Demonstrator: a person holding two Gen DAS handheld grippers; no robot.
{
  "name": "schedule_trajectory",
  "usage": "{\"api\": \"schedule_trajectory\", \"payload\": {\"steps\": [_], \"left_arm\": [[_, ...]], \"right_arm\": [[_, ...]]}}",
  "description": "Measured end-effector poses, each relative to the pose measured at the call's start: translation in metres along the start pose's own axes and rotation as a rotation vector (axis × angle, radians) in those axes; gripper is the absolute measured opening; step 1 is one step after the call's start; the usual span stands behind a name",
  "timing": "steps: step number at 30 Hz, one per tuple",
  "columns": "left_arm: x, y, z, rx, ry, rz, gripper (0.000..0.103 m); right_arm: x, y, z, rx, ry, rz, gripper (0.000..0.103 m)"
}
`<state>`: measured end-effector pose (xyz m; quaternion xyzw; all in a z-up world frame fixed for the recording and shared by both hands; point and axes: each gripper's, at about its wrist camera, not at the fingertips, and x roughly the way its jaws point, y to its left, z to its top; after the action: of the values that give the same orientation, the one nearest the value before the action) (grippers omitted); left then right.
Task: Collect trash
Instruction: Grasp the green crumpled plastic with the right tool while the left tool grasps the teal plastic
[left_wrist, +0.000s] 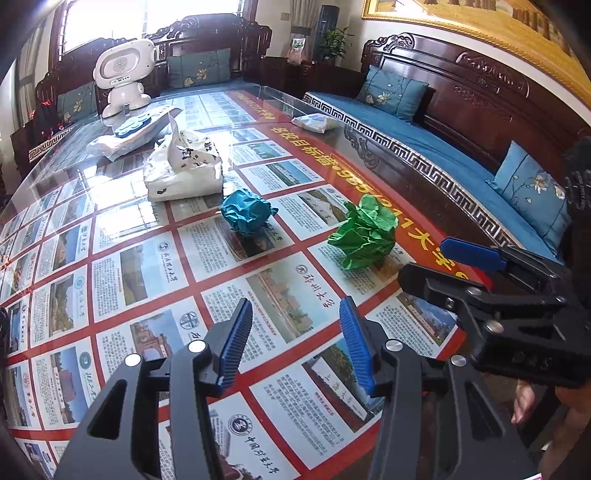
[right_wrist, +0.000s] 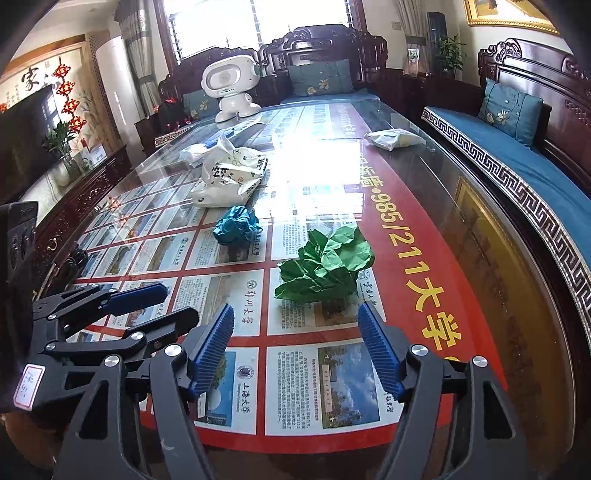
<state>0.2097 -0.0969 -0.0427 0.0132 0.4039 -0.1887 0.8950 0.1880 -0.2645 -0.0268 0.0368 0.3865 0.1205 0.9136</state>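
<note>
Progress: nothing collected yet | left gripper (left_wrist: 295, 343) part-open, empty | right gripper (right_wrist: 295, 347) wide, empty, green crumpled paper ball (right_wrist: 325, 264) just ahead | teal crumpled paper ball (left_wrist: 246, 211) near white printed plastic bag (left_wrist: 184, 166) on glass table (left_wrist: 129, 210) | both balls remain.

A poster (right_wrist: 417, 258) of university panels lies under the glass tabletop, its red band carrying large yellow print that reads "985/211大学". Panel headings legible in the right wrist view include "郑州大学" and "上海大学", the latter with "Shanghai University" in small type below; the left wrist view also shows "中国矿业大学". A calligraphy panel (right_wrist: 31, 79) on the far wall bears the character "家". A white sticker (right_wrist: 29, 384) on the left gripper's body carries handwritten marks, not clearly legible.
</note>
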Motion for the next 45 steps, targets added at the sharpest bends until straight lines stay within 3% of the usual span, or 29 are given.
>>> {"api": "schedule_trajectory", "payload": {"steps": [8,14,17,21,25,45], "left_arm": [[0.004,0.006,0.011,-0.014,0.0,0.009,0.05],[0.008,0.006,0.018,0.002,-0.008,0.025,0.05],[0.01,0.009,0.021,-0.006,-0.011,0.028,0.05],[0.017,0.012,0.024,-0.012,-0.009,0.039,0.05],[0.022,0.014,0.029,-0.015,-0.011,0.051,0.049],[0.08,0.031,0.064,-0.096,0.017,0.072,0.049]], "right_arm": [[0.052,-0.02,0.023,0.055,0.075,-0.046,0.072],[0.073,-0.023,0.034,0.052,0.085,-0.085,0.073],[0.079,-0.024,0.036,0.049,0.092,-0.088,0.068],[0.076,-0.02,0.035,0.035,0.089,-0.058,0.048],[0.068,-0.019,0.034,0.034,0.075,-0.038,0.039],[0.049,-0.021,0.036,0.014,0.023,-0.003,0.037]]}}
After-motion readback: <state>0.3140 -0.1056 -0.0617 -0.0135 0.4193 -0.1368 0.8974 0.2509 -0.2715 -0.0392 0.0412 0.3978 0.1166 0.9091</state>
